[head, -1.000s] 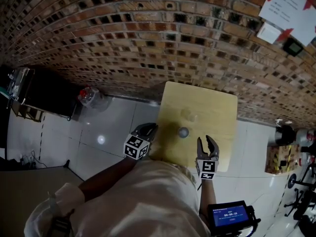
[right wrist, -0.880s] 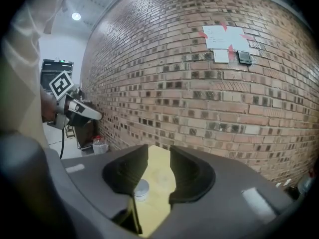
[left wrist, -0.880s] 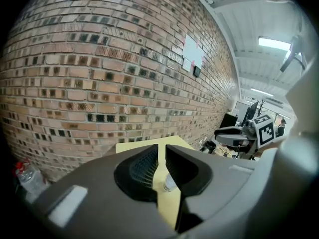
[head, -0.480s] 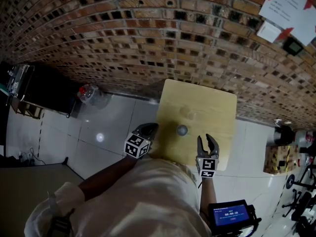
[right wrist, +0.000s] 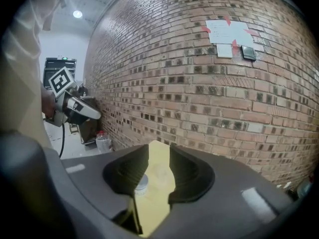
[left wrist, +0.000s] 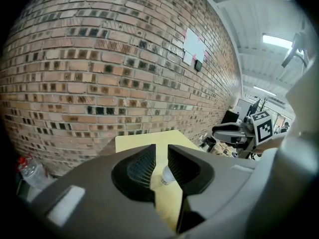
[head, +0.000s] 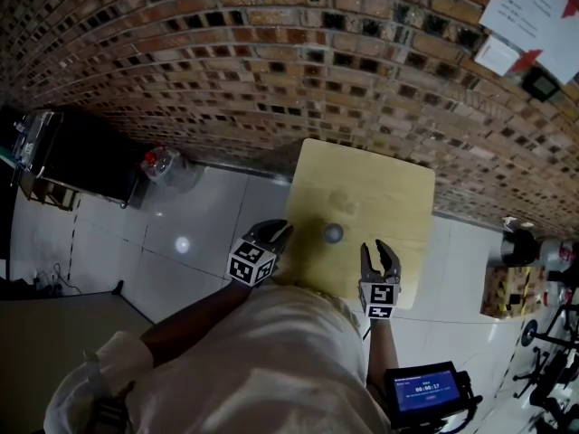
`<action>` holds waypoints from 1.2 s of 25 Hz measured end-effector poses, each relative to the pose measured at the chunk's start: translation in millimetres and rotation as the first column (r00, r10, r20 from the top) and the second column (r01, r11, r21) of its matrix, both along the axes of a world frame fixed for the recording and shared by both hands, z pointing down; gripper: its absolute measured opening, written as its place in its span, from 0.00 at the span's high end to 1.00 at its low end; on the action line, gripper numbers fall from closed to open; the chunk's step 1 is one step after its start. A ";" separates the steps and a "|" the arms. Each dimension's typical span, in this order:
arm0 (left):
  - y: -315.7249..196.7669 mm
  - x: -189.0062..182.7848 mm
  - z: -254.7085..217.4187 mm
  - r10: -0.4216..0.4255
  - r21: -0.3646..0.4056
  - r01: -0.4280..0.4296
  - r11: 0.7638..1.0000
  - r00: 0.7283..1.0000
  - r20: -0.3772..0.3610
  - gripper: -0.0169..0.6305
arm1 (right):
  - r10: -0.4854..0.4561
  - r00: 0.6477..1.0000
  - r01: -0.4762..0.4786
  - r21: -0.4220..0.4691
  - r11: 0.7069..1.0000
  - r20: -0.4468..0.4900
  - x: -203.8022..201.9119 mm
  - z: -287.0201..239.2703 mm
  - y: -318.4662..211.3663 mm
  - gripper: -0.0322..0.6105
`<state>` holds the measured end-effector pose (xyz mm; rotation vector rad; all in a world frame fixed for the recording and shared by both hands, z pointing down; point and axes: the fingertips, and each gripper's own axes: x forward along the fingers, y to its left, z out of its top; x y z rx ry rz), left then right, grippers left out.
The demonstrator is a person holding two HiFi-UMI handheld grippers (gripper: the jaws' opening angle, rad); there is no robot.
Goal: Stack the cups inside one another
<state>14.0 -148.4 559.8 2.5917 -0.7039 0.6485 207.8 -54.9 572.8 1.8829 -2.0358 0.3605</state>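
Brick wall (head: 271, 61) backs a yellow table (head: 389, 174), and a cup (head: 335, 233) stands near its 6 o'clock edge; left gripper (head: 279, 233), at the cup's 9 o'clock, gapes empty; right gripper (head: 380, 253), at 4 o'clock, empty, jaws wide but just narrowing

Your pale yellow square table top (head: 362, 183) looks like smooth, matt wood or wood-look board. The small white cup (head: 334, 233) on it seems to be thin plastic with a faint sheen. The red-brown brick wall (head: 271, 52) in front of you is rough and matt, and its white paper sheets (head: 529, 12) are flat and dull. The grey floor tiles (head: 217, 215) are glossy and mirror a lamp. Your left gripper (left wrist: 160, 153) is matt dark-grey plastic with ribbed pads. Your pale shirt (head: 271, 369) is soft cloth.
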 end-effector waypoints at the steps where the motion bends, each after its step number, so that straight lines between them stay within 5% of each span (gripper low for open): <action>1: 0.6 -0.7 0.4 -0.001 -0.002 0.001 1.000 1.000 0.000 0.83 | -0.002 1.000 0.002 -0.003 1.000 0.000 -0.6 1.2 -0.3 0.74; 17: 7.8 0.6 5.8 0.011 -0.034 -0.011 0.999 1.000 0.011 0.82 | -0.038 0.999 0.036 -0.050 0.998 -0.037 9.7 7.7 -17.4 0.76; 30: 6.6 -9.0 10.4 0.014 -0.015 -0.013 1.000 0.999 0.040 0.82 | -0.226 0.962 0.183 -0.247 0.952 -0.156 6.0 69.0 -61.9 0.77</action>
